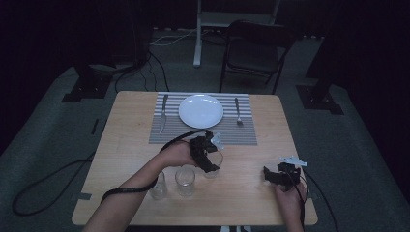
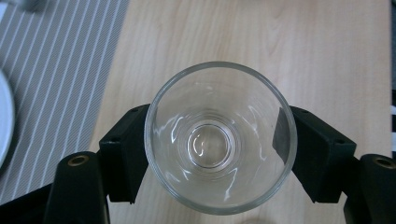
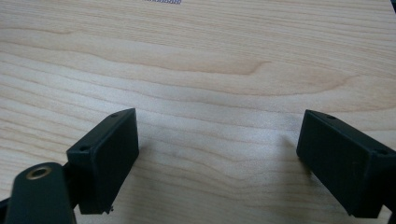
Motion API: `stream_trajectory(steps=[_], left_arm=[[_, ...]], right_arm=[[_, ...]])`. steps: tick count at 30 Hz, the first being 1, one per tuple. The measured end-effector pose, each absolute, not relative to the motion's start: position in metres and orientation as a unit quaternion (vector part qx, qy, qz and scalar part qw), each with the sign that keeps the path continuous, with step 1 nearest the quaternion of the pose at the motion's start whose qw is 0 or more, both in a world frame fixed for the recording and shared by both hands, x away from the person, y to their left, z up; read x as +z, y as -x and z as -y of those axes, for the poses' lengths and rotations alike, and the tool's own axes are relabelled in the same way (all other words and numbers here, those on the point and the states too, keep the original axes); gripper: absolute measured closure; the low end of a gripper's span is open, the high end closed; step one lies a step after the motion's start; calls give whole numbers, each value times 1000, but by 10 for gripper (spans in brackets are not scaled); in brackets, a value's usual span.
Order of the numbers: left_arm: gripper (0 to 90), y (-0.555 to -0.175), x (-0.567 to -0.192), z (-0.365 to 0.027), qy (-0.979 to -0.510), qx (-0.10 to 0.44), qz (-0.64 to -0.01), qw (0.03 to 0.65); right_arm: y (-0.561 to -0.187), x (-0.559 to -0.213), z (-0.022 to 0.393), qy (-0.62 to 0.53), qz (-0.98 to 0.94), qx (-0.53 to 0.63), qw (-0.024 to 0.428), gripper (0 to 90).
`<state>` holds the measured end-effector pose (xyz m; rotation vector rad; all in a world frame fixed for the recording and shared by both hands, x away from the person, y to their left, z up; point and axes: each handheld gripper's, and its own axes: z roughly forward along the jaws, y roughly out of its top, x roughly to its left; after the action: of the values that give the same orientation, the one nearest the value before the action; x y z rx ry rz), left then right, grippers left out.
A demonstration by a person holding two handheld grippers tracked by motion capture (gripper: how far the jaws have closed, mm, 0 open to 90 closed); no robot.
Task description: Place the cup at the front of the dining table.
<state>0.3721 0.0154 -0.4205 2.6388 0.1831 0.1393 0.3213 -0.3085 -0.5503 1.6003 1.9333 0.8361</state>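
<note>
Two black jaws of our left gripper (image 2: 219, 154) stand either side of a clear drinking glass (image 2: 220, 137), pressed against its wall to left and right in the left gripper view, so we read the tool as clamped on the glass just below the rim. We look straight down into the glass: it is empty and upright, with bare wood under and around it. Whether its base is resting on the table (image 1: 125, 145) or just off it, we cannot tell.

We judge the step in hand to be the pick-up or carry of this glass, probably toward the place setting. The next move calls for a steady vertical hold and an even squeeze, since smooth glass can slip or tip, and a path that stays off its neighbours.

From the high view, our left gripper (image 1: 205, 154) sits near the table's middle, just short of the striped placemat (image 1: 244, 133), with our left forearm reaching in diagonally from the bottom and the wrist bent so the tool points down. Two more glasses (image 1: 185, 181) stand just beside it, nearer to us. On the placemat lie a white plate (image 1: 201, 110), a knife (image 1: 163, 113) and a fork (image 1: 238, 111).

Our right gripper (image 1: 278, 175) rests low near the table's right edge, well apart, its jaws spread wide over bare wood and holding nothing.
</note>
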Motion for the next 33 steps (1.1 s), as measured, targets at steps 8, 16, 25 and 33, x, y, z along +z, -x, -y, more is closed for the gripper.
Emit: stream_trajectory(steps=[8, 16, 25, 33], left_arm=[[289, -380, -421, -28, -967, 61, -84, 234], [290, -391, -419, -50, -962, 78, -120, 232], [290, -408, -417, -77, -953, 87, -184, 223], [290, -422, -413, -97, -940, 119, -234, 218]], right_arm=[[-321, -550, 308, -587, -708, 307, 246, 126], [-321, -550, 308, -586, -708, 307, 246, 126], [-321, -550, 308, -587, -708, 306, 245, 126], [-321, -550, 308, -587, -708, 306, 245, 126]])
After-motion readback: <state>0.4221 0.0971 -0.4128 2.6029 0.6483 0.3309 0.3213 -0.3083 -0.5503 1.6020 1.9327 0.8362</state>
